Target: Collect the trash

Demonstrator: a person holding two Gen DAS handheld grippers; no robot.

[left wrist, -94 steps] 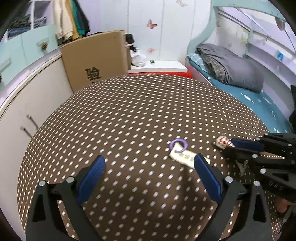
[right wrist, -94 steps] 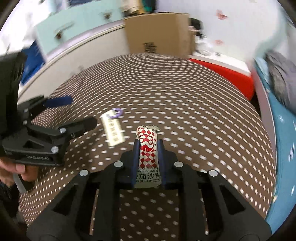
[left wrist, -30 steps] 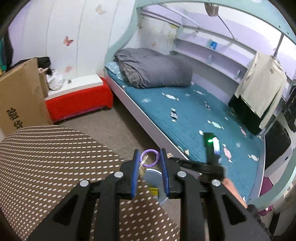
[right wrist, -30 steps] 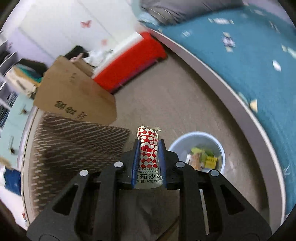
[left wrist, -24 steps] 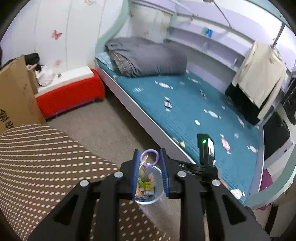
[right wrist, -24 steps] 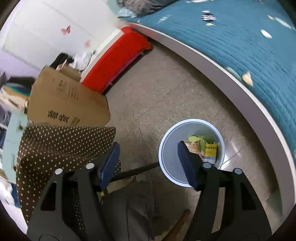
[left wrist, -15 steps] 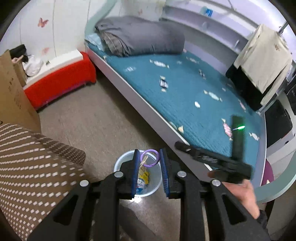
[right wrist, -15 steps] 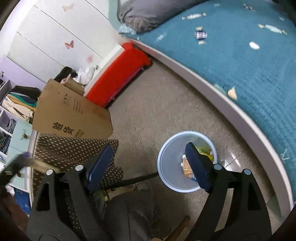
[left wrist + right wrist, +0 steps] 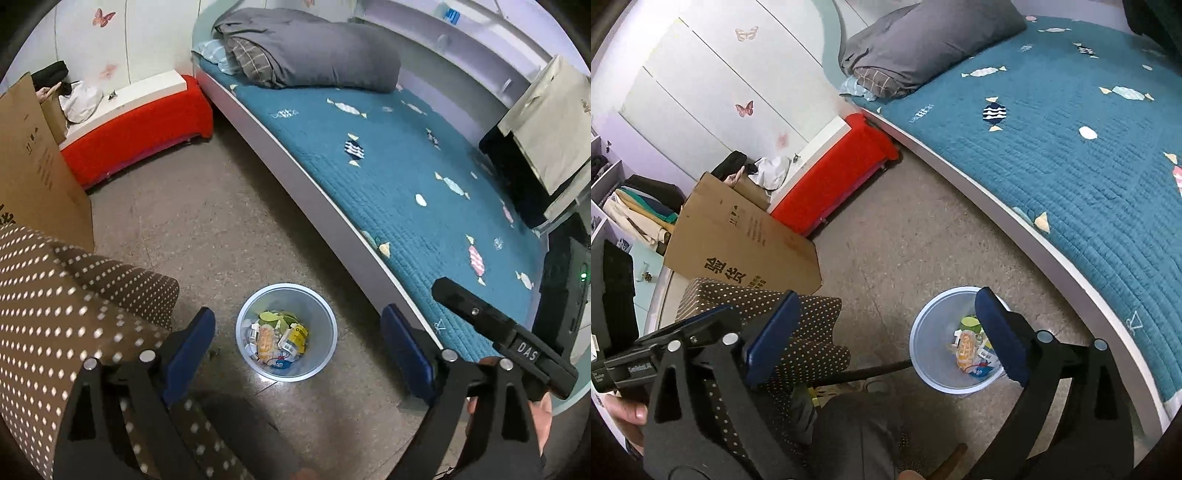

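1. The left gripper (image 9: 298, 347) hangs over the floor (image 9: 207, 229) with its blue fingers (image 9: 190, 345) spread wide and the jaws opening; nothing is between them but air.
2. In the left wrist view the bin (image 9: 286, 332), a pale round pail standing on the floor, shows in the gap between the two fingers and below them, nearer the left one.
3. The trash (image 9: 277, 341) lies inside the bin: wrappers and packets in yellow, orange, green and white, piled at its bottom. None of it touches any finger.
4. The right gripper (image 9: 884, 334) is also wide, with its jaws opening and nothing held.
5. In the right wrist view the bin (image 9: 931, 332) sits low and to the right, partly hidden behind the right-hand finger (image 9: 1001, 334); the trash (image 9: 967, 350) shows just left of that finger.
6. The surface (image 9: 55, 314), draped in a brown cloth with white dots, lies to the left of the bin, and its hanging corner ends near the left finger.
7. A bed (image 9: 406, 166) with a teal quilt runs to the right of the bin, well apart from the fingers.
8. A hand (image 9: 543, 417) holds the right gripper at the right edge of the left wrist view.
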